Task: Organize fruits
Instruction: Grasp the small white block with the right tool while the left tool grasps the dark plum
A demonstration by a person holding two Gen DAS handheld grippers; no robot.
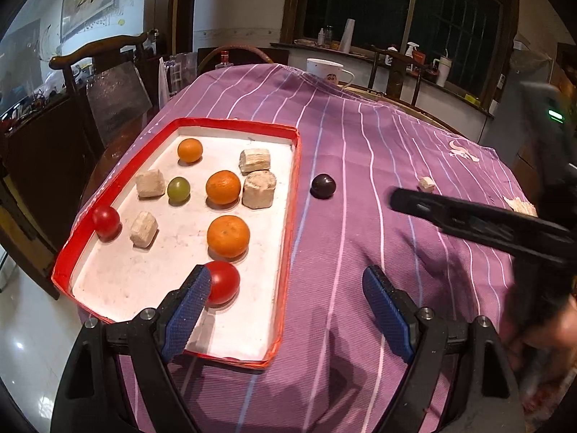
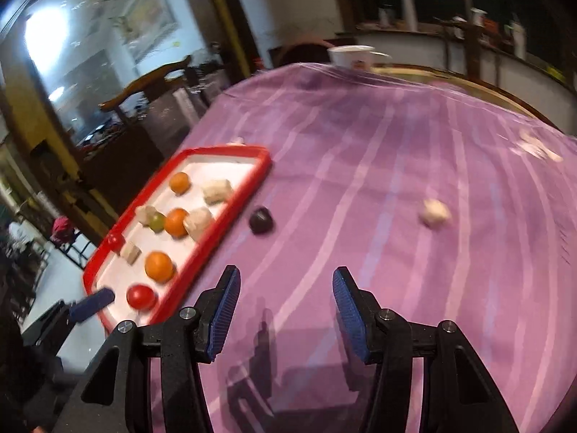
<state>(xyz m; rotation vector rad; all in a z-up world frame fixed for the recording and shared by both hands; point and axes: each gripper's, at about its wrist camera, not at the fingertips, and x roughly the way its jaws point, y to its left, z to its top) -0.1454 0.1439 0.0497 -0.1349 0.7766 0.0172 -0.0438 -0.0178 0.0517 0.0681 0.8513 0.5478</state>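
Note:
A red-rimmed white tray (image 1: pixel 288 195) (image 2: pixel 230 195) holds three oranges (image 1: pixel 228 236), two red tomatoes (image 1: pixel 223 281), a green grape (image 1: pixel 178 188) and several beige blocks (image 1: pixel 259 189). A dark plum (image 1: pixel 323 186) (image 2: pixel 261 219) lies on the purple cloth just right of the tray. My left gripper (image 1: pixel 288 290) is open and empty over the tray's near right corner, its left fingertip by a tomato. My right gripper (image 2: pixel 286 288) is open and empty above the cloth, short of the plum. It also shows in the left wrist view, where one finger (image 1: pixel 468 218) reaches in from the right.
A beige block (image 1: pixel 426 183) (image 2: pixel 434 212) lies loose on the cloth to the right. A white mug (image 1: pixel 324 69) (image 2: pixel 351 56) stands at the table's far edge. Wooden chairs (image 1: pixel 108 72) stand beyond the table on the left.

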